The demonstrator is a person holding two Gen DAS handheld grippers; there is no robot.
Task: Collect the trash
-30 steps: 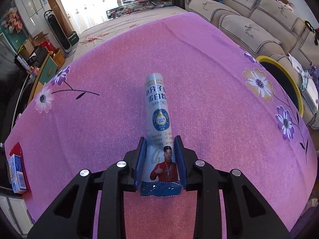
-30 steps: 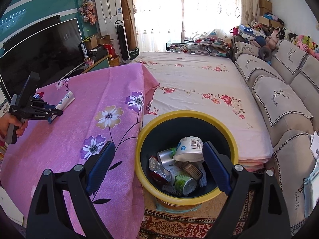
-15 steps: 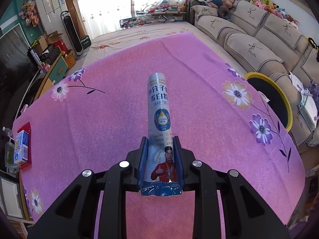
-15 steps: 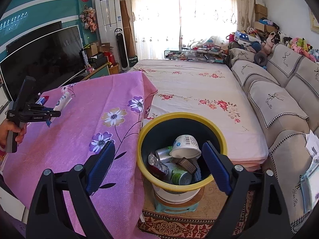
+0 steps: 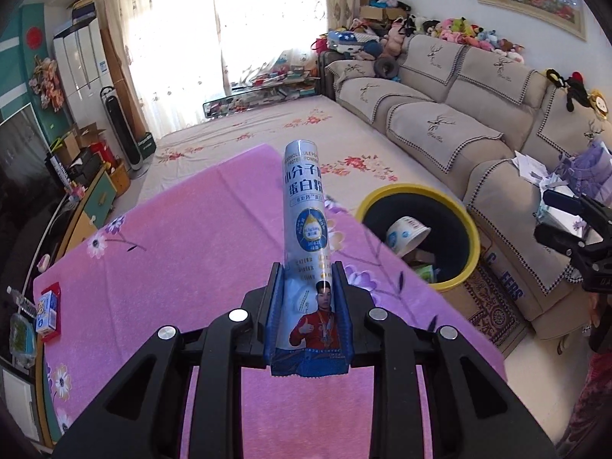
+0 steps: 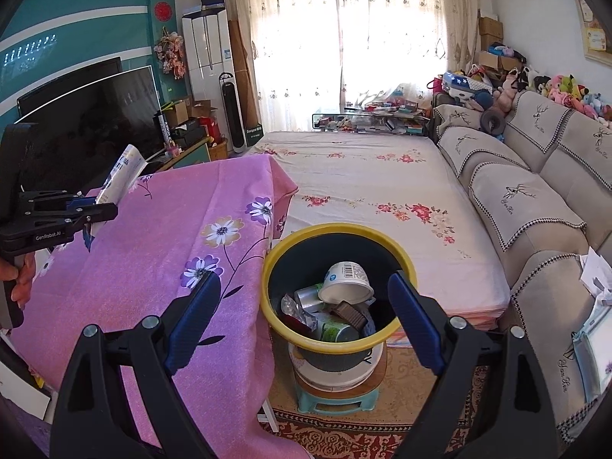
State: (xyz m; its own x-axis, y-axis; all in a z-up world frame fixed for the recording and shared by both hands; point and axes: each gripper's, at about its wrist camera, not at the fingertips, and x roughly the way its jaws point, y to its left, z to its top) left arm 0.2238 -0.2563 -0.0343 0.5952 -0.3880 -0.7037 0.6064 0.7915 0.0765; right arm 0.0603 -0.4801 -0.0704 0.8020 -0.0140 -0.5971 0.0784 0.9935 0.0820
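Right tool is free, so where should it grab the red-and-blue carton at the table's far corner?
Grip the carton across its narrow sides, coming from above. It appears to lie flat on the pink table near the edge, so its faces aren't free.

Left gripper (image 5: 308, 298) jaws clamp packet (image 5: 306, 229) — above tablecloth (image 5: 183, 252).

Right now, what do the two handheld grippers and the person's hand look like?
Both the left gripper and right gripper are matte black angular linkages with silver pivot bolts and ribbed blue finger pads. The left one's side reads "GenRobot.AI" in white. A bare hand grips its black handle; no cables or sleeve visible.
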